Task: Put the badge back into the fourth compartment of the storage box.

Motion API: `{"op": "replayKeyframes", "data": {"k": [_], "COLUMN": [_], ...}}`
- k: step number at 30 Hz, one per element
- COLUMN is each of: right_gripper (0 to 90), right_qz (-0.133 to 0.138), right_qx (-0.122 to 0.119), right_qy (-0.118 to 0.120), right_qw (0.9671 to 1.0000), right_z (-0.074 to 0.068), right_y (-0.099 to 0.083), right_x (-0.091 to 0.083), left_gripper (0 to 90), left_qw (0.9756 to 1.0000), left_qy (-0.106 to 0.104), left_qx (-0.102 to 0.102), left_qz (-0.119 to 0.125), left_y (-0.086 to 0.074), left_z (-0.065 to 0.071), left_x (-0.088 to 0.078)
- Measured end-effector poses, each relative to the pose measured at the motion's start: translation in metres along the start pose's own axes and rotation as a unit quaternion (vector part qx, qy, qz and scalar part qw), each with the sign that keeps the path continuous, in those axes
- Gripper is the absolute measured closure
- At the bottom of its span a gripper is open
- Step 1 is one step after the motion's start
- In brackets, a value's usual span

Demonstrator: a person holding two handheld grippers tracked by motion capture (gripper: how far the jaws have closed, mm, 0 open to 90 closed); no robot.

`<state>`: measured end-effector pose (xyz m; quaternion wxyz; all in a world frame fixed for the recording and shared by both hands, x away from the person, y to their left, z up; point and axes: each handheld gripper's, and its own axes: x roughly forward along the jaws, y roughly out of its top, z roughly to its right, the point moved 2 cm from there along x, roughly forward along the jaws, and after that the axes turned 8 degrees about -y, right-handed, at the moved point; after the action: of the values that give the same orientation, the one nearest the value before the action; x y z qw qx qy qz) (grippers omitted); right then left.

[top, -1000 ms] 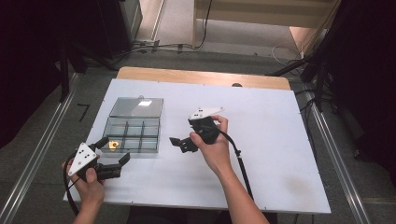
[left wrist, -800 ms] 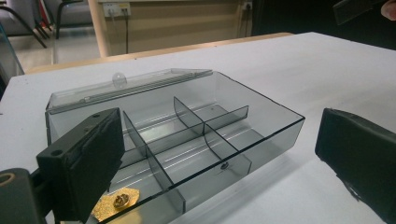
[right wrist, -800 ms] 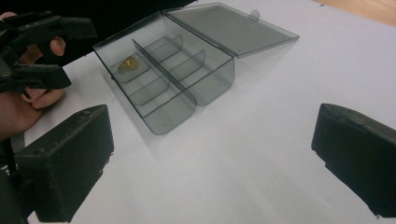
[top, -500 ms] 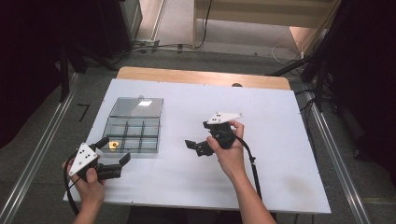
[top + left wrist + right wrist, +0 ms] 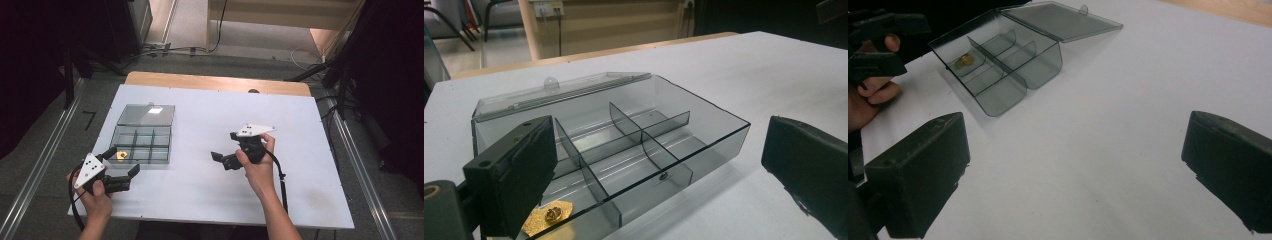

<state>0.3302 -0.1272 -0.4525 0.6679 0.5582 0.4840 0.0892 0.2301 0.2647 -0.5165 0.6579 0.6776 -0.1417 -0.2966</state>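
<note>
A smoky clear compartment box (image 5: pixel 150 150) lies on the white table (image 5: pixel 200 200) at the left, its lid (image 5: pixel 147 115) folded open behind it. A small gold piece (image 5: pixel 121 155) rests in its near-left compartment, seen too in the left gripper view (image 5: pixel 549 216) and the right gripper view (image 5: pixel 965 60). My left gripper (image 5: pixel 124 160) is open at the box's near-left corner, with the box (image 5: pixel 704 145) between and beyond its jaws. Near the table's middle, my right gripper (image 5: pixel 225 146) is open and empty over bare table (image 5: pixel 1073 165), pointing toward the box (image 5: pixel 998 65).
The other hand with its gripper (image 5: pixel 873 40) appears at the top left of the right gripper view. A wooden strip (image 5: pixel 215 82) runs along the table's far edge. Metal rails (image 5: pixel 360 170) flank the table, and cables lie on the floor behind.
My right gripper has drawn to the right, away from the box, and now sits farther toward the table's middle. The left gripper and the box have stayed put.
</note>
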Motion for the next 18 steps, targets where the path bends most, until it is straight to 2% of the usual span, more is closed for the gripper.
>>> {"op": "replayKeyframes", "data": {"k": [18], "right_gripper": [0.0], "right_qz": [0.012], "right_qx": [0.024], "right_qy": [-0.017], "right_qw": [0.9995], "right_z": [0.027], "right_y": [-0.031], "right_x": [-0.028], "left_gripper": [1.8], "left_qw": [1.0000], "left_qy": [0.002], "left_qx": [0.003], "left_qz": [-0.004], "left_y": [0.000], "left_z": [0.001], "left_x": [0.000]}}
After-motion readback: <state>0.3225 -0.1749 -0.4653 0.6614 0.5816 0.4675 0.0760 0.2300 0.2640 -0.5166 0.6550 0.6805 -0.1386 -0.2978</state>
